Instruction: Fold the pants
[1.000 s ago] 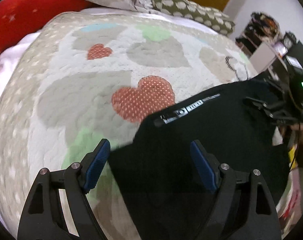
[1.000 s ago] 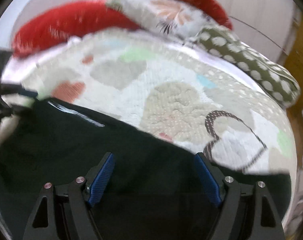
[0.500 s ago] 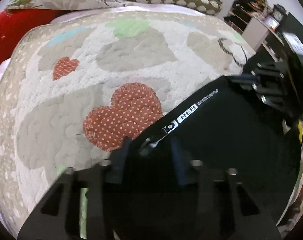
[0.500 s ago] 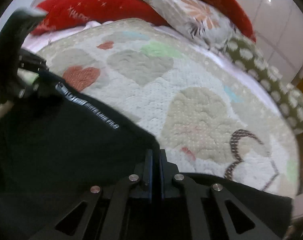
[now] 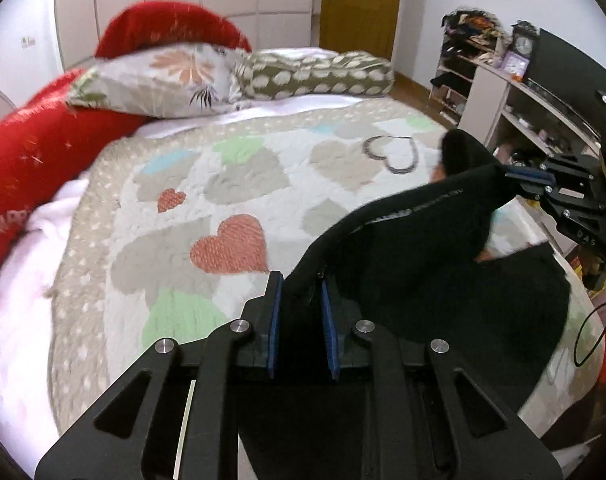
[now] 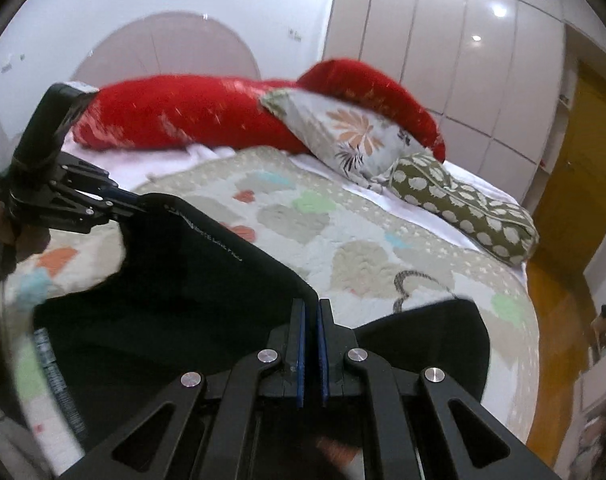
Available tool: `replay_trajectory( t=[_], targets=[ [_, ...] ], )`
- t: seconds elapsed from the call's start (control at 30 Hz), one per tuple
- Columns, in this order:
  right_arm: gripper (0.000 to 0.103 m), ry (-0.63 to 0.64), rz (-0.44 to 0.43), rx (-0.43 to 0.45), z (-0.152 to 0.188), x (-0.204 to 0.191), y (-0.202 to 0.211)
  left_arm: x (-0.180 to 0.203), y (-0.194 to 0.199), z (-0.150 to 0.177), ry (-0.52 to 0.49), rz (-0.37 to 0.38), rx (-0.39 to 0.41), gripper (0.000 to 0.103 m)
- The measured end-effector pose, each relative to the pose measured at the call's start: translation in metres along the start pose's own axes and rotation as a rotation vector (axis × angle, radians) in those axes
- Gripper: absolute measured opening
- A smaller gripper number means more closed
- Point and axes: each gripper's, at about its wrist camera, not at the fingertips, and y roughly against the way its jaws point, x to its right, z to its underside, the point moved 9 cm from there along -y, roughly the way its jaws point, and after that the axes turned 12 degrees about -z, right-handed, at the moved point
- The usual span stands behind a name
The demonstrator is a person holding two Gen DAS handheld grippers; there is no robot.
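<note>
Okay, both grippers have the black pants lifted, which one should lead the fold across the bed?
Neither clearly: left gripper and right gripper each pinch the black fabric pants; move together.

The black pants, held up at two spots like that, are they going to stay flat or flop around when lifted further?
Likely floppy: the pants sag in a curve between the left gripper and right gripper, both shut on the edge. Probably light, since thin pinches hold them. The rest drapes on the quilt, so it may drag and bunch.

Waistband print on the black pants point(image 5: 415, 264) blurred, shelf clutter point(image 5: 469, 46) too small to identify
</note>
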Motion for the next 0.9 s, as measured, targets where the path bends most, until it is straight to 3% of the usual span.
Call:
replay_trajectory(
  t=[0.23,0.4,0.5,0.7,0.73,0.77,0.8,0.9],
  targets=[
    [0.005,-0.102,-0.135,0.054,0.069,-0.084,0.063,0.021,0.056,0.059,0.096,0.005,0.055,0.017],
    [0.005,-0.223,-0.182,-0.044,0.138,-0.113,0.038,0.043,0.045,0.124,0.152,0.061,-0.066,0.017],
    [0.005,-0.301,-0.181,-0.135,0.169,-0.113,0.022,0.048,0.035,0.153,0.128,0.035,-0.157,0.017],
    [0.018,-0.272,-0.122,-0.027,0.124,-0.094,0.062,0.048,0.046,0.153,0.147,0.019,-0.162,0.017],
    [0.029,-0.280,-0.072,-0.022,0.114,-0.081,0.061,0.048,0.049,0.150,0.154,0.020,-0.155,0.017],
    [0.043,-0.288,-0.007,-0.019,0.104,-0.065,0.057,0.046,0.052,0.149,0.158,0.020,-0.146,0.017],
    [0.048,-0.300,0.038,-0.016,0.097,-0.052,0.051,0.045,0.056,0.146,0.161,0.016,-0.134,0.017],
    [0.049,-0.379,0.078,-0.027,0.081,-0.015,0.012,0.042,0.065,0.142,0.152,0.007,-0.119,0.017]
  ],
)
